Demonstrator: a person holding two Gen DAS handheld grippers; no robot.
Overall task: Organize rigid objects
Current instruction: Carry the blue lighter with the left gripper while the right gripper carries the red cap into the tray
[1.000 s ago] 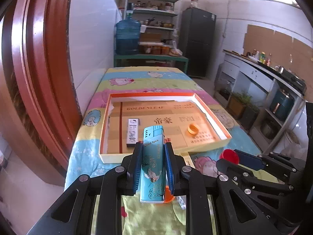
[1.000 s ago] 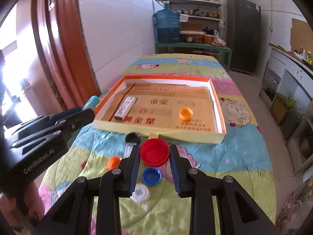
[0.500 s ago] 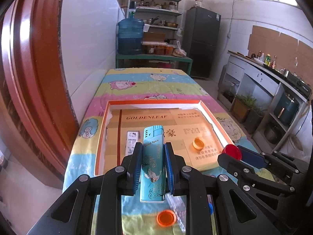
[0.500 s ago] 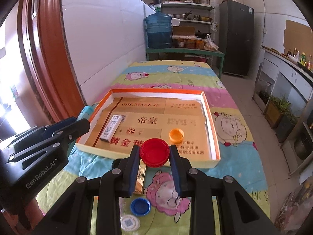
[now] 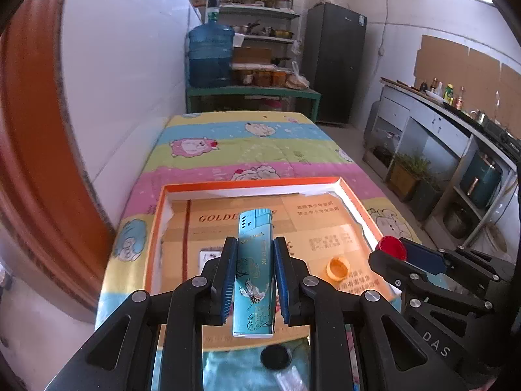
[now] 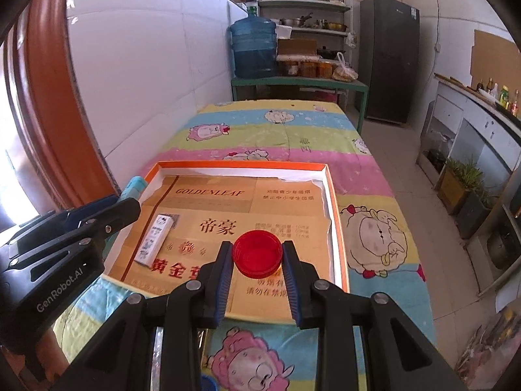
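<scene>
My left gripper (image 5: 253,254) is shut on a teal lighter (image 5: 254,270) and holds it upright above the near part of the orange-rimmed tray (image 5: 247,182). My right gripper (image 6: 257,254) is shut on a red bottle cap (image 6: 257,255) and holds it over the tray's (image 6: 241,165) near right part. The tray has a cardboard floor. On it lie an orange cap (image 5: 338,268) and a small white box (image 6: 156,239). The right gripper (image 5: 390,251) with the red cap also shows at the right of the left wrist view. The left gripper's fingers (image 6: 97,215) show at the left of the right wrist view.
The tray sits on a table with a colourful cartoon cloth (image 6: 286,133). A black cap (image 5: 276,356) and a clear wrapper (image 5: 289,378) lie on the cloth just before the tray. A white wall and red door frame (image 6: 45,97) run along the left. A counter (image 5: 456,123) stands at right.
Both grippers have moved forward and up, from above the cloth before the tray to over the tray's near part. Each still holds its object.
</scene>
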